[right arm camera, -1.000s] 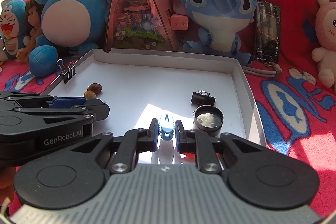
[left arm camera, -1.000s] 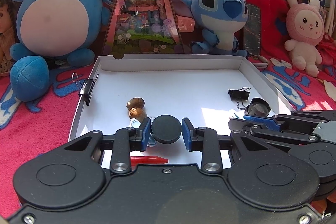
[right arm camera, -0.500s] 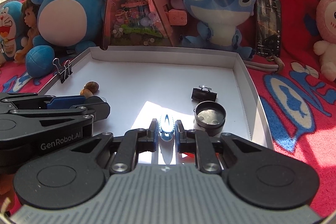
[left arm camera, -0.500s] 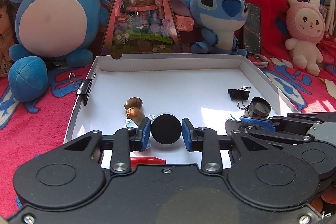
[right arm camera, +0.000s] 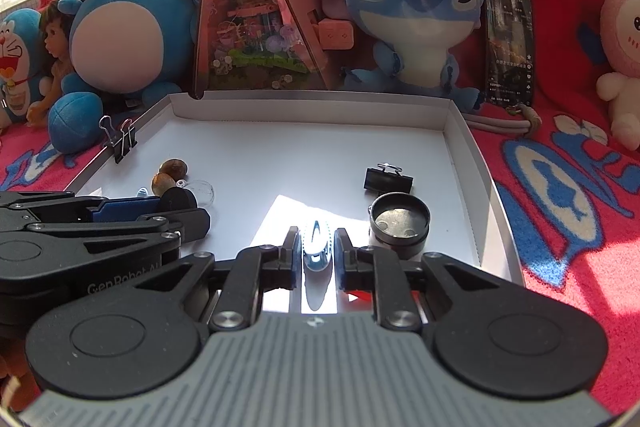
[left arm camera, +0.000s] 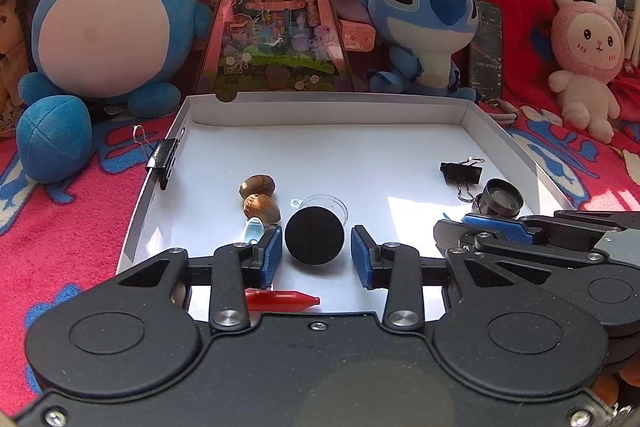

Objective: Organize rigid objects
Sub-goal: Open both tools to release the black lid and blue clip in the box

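A black round disc [left arm camera: 315, 241] sits between the blue pads of my left gripper [left arm camera: 316, 255]. The jaws are opening, and a gap shows on each side of the disc. A small light-blue ribbed piece [right arm camera: 317, 247] lies between the fingers of my right gripper [right arm camera: 317, 255]. Those jaws are opening too, with thin gaps beside the piece. Both grippers hang low over the front of the white tray [left arm camera: 328, 115]. Two brown nuts [left arm camera: 260, 197] and a clear plastic cup [left arm camera: 326, 202] lie just beyond the disc.
A black binder clip [left arm camera: 460, 173] and a round black tin [left arm camera: 502, 197] lie at the tray's right. Another clip [left arm camera: 164, 157] grips the left rim. A red stick [left arm camera: 284, 299] lies under my left gripper. Plush toys and a triangular display case [left arm camera: 276, 27] stand behind the tray.
My left jaws have spread away from the black disc. The right jaws have parted slightly from the blue piece, which now sits lower. Neither hand has moved.
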### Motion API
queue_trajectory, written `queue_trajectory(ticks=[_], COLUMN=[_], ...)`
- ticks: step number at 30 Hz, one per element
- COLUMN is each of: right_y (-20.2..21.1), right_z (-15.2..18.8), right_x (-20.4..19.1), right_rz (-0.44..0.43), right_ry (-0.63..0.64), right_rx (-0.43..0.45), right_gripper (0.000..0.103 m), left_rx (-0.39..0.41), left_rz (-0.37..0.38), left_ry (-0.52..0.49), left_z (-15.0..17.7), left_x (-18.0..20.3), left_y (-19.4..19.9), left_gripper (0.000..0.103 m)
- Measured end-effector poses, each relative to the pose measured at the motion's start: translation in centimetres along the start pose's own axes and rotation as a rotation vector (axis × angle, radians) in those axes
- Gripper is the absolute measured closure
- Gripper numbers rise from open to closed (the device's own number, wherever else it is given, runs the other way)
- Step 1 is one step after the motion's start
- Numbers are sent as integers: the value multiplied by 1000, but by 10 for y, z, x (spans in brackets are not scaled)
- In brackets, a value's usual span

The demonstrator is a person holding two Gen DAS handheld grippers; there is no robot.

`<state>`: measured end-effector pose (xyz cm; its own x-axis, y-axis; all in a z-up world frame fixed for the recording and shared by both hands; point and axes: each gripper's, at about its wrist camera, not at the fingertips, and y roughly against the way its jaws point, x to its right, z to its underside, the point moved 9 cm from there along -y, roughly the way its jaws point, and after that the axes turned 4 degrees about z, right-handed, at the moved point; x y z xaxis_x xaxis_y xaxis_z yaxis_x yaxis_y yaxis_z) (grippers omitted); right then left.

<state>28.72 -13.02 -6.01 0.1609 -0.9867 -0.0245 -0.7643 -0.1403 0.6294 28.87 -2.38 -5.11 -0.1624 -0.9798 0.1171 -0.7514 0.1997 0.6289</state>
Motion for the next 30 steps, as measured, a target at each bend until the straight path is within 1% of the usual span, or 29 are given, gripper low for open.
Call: queue_trajectory(ticks=[5, 11, 16, 19, 21, 28, 30], right_y=[1, 5, 10, 14, 16, 28, 31], right_z=[0, -1, -2, -3, -4, -8, -10], right_x=[1, 5, 6, 8, 10, 13, 15], right_rz=[-3, -2, -4, -4, 0, 12, 20], right_ry=[-12, -22, -36, -48, -56, -71, -78], right_rx=[2, 11, 20, 28, 34, 69, 81], right_gripper=[76, 70, 60, 58, 53, 40, 33], left_rx=[11, 22, 30, 37, 45, 72, 83], left_rz=[0, -16, -27, -28, -30, -40, -45], left_ry=[-5, -3, 9, 17, 22, 29, 28], left_z=[-1, -3, -4, -6, -6, -9, -10], left_x=[1, -2, -6, -8, -10, -13, -14], left_y=[5, 12, 19, 23, 28, 40, 45], left_gripper=[59, 45, 37, 30, 25, 19, 17])
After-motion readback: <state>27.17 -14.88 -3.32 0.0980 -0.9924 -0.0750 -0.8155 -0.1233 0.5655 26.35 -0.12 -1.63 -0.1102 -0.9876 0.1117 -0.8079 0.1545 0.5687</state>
